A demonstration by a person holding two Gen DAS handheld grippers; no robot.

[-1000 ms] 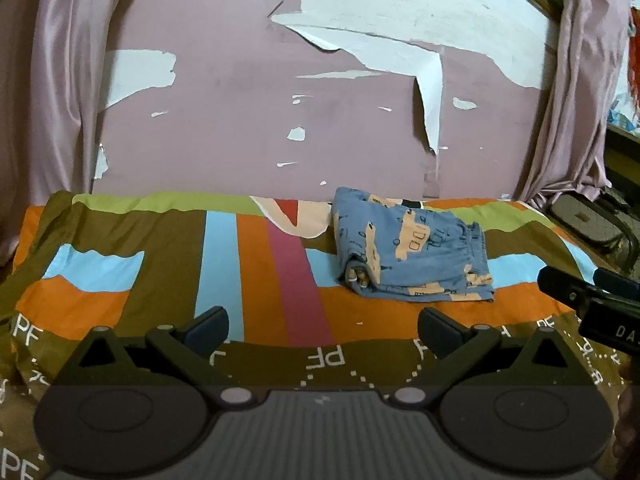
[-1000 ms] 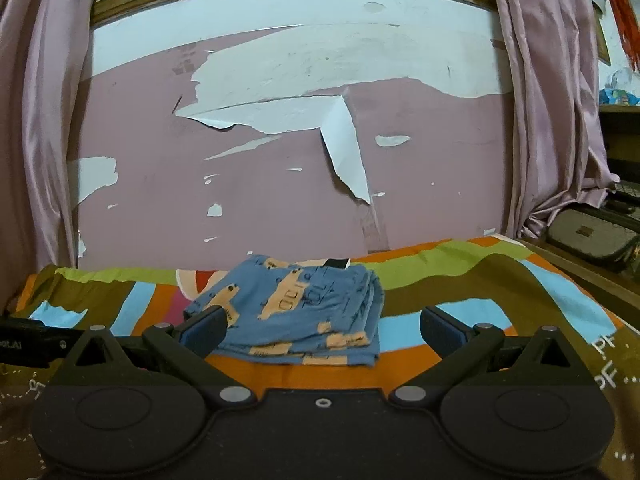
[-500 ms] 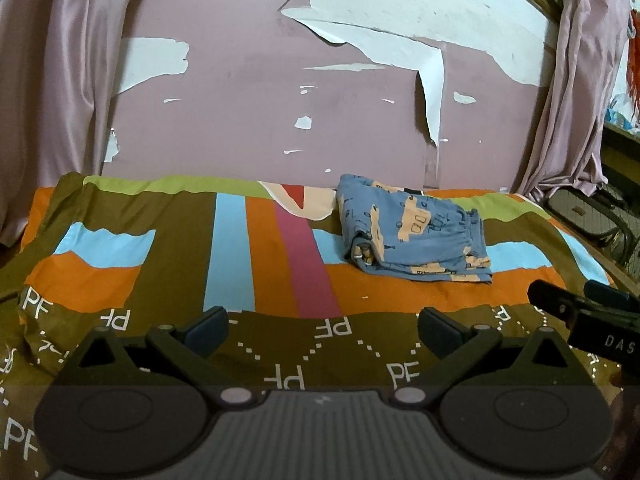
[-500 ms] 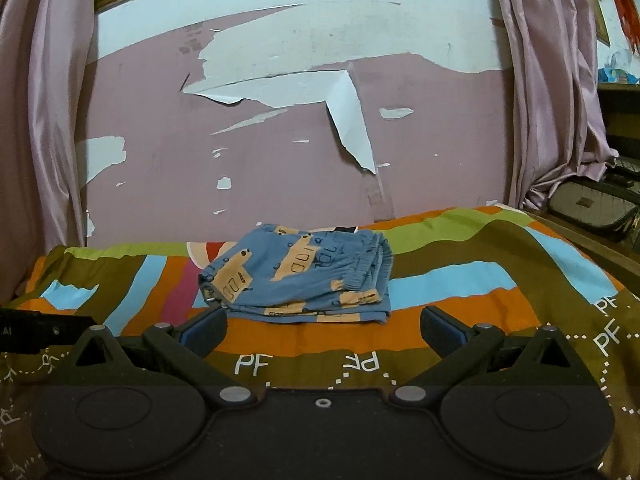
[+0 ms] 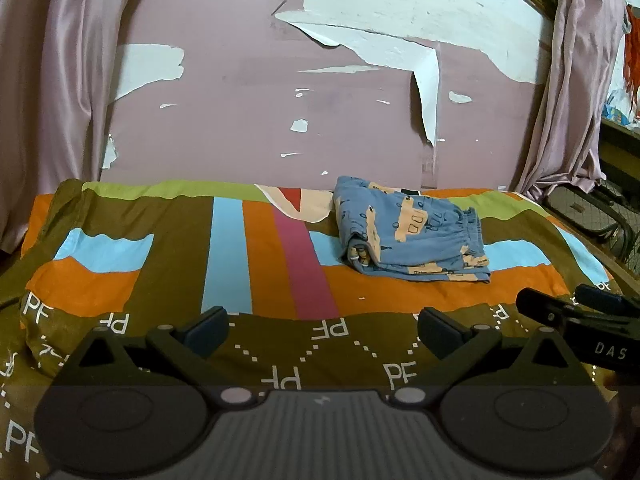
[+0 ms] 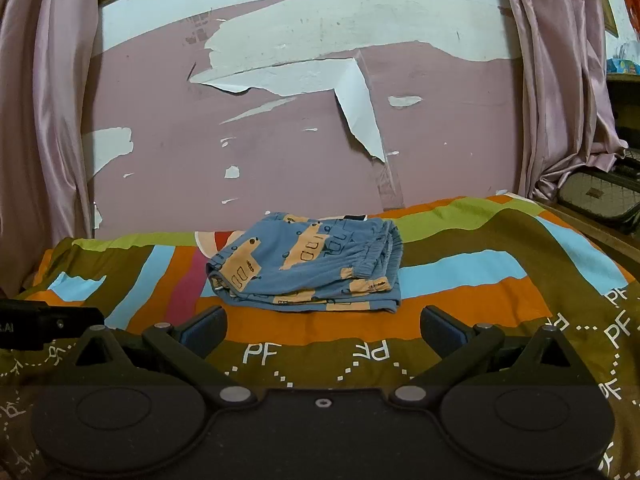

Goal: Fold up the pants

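Observation:
Blue pants [image 5: 412, 236] with a peach print lie folded in a compact stack on the striped bedspread [image 5: 224, 256], near the wall. The right wrist view shows the same pants [image 6: 308, 264] straight ahead, waistband to the right. My left gripper [image 5: 322, 330] is open, low over the near part of the bed, well short and to the left of the pants. My right gripper [image 6: 322, 330] is open too, just in front of the pants, touching nothing. Each gripper shows at the edge of the other's view.
A pink wall [image 5: 248, 112] with peeling paint stands right behind the bed. Pink curtains [image 6: 560, 80] hang at both sides. A mesh basket [image 6: 600, 196] and shelf sit off the bed's right edge. The bedspread stretches wide to the left of the pants.
Both grippers have drawn back and risen from the pants, which now look smaller and farther off. The pants stay folded and still. Both grippers remain open.

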